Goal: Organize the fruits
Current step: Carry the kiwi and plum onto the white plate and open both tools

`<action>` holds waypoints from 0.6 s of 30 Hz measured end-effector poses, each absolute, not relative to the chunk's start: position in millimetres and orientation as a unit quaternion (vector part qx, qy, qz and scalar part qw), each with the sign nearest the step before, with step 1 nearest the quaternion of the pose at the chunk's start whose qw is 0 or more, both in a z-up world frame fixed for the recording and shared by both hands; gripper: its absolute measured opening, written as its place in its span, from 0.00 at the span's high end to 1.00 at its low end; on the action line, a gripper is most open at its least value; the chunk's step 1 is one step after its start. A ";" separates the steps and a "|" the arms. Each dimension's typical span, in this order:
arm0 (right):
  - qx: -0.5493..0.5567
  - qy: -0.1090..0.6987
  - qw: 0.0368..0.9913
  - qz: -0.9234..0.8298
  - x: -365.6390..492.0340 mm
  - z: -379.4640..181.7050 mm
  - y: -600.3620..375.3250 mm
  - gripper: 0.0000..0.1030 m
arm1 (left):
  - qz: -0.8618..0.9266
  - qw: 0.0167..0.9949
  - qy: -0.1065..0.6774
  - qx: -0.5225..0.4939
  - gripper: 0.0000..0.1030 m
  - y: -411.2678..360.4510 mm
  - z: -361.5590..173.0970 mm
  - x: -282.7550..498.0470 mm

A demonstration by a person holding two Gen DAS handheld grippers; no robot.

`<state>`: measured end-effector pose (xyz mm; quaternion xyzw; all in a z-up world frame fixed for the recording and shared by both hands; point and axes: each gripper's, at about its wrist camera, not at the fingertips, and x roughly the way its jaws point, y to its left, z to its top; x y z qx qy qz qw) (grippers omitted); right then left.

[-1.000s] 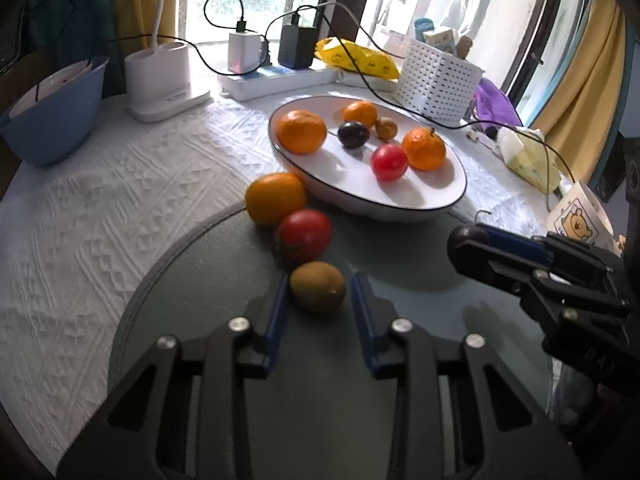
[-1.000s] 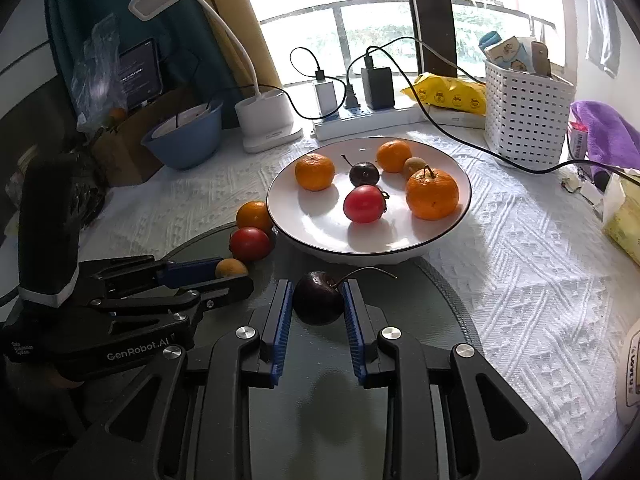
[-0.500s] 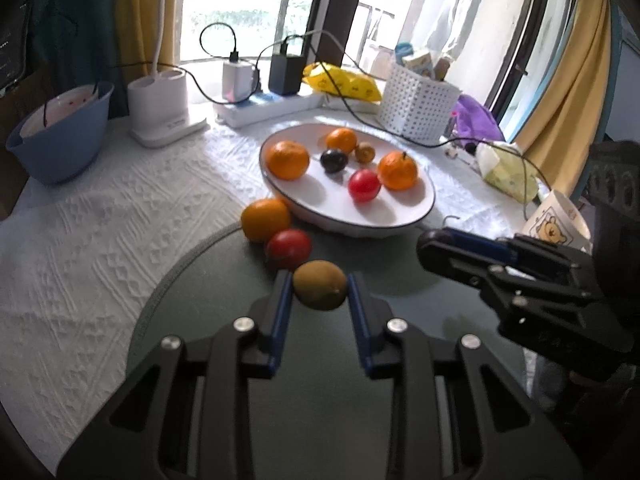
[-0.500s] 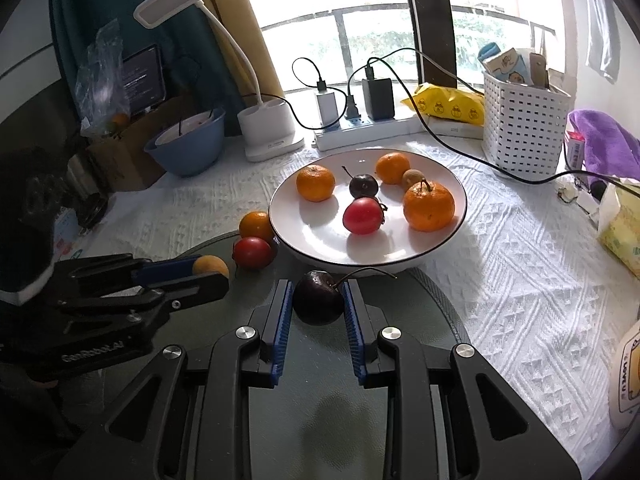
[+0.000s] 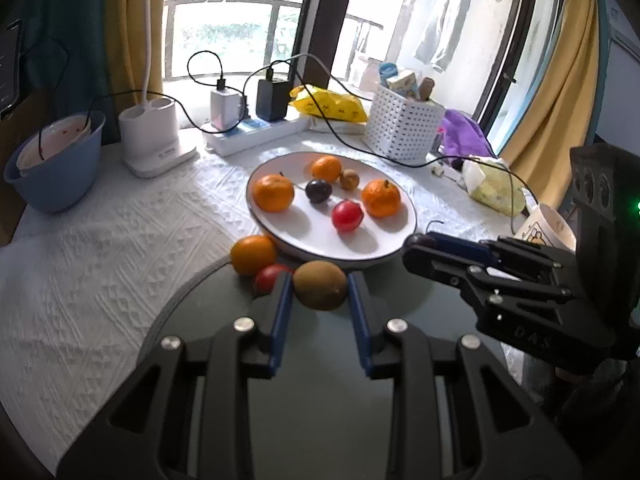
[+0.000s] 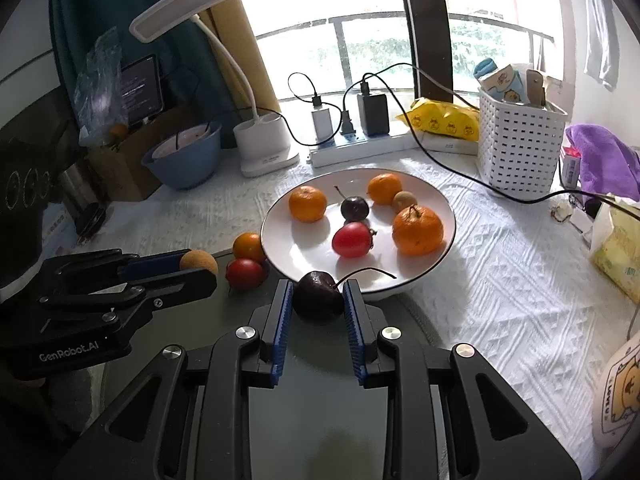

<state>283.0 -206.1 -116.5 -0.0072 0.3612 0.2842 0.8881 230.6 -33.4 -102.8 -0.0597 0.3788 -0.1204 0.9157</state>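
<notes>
My left gripper (image 5: pixel 318 300) is shut on a brown kiwi (image 5: pixel 319 290), held above the dark round mat (image 5: pixel 320 400) just short of the white plate (image 5: pixel 394 196). My right gripper (image 6: pixel 318 300) is shut on a dark cherry (image 6: pixel 318 298) with a long stem, at the plate's (image 6: pixel 446 204) near rim. The plate holds three oranges, a red tomato (image 6: pixel 352 240), a dark cherry (image 6: pixel 354 208) and a small brown fruit (image 6: pixel 404 201). An orange (image 5: pixel 253 255) and a red tomato (image 5: pixel 268 278) lie on the table left of the plate. Each gripper shows in the other's view: left gripper (image 6: pixel 196 266), right gripper (image 5: pixel 416 248).
A blue bowl (image 5: pixel 52 164), a white lamp base (image 5: pixel 154 140), a power strip with chargers and cables (image 5: pixel 256 128), and a white perforated basket (image 5: pixel 402 126) line the back. A mug (image 5: pixel 546 228) and tissue pack (image 5: pixel 496 188) sit right. A white textured cloth (image 5: pixel 100 260) covers the table.
My left gripper closed on the kiwi and lifted it off the mat, toward the plate. The right gripper keeps hold of the cherry and has barely moved.
</notes>
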 end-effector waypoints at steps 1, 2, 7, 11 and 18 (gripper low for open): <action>-0.006 0.361 0.888 0.284 285.3 -115.9 -207.4 0.73 | -0.122 0.916 0.378 -0.059 0.71 -34.2 -102.2 232.0; -0.006 0.360 0.889 0.282 286.8 -115.7 -208.3 0.73 | -0.123 0.916 0.378 -0.058 0.71 -35.2 -101.5 233.6; -0.002 0.360 0.889 0.282 296.7 -116.6 -212.5 0.73 | -0.127 0.916 0.377 -0.050 0.71 -40.2 -100.2 243.8; 0.000 0.361 0.889 0.282 304.7 -117.6 -213.6 0.73 | -0.130 0.916 0.377 -0.046 0.71 -44.2 -99.2 251.8; 0.003 0.364 0.888 0.282 319.2 -121.1 -216.0 0.73 | -0.131 0.916 0.377 -0.038 0.71 -48.0 -100.2 268.8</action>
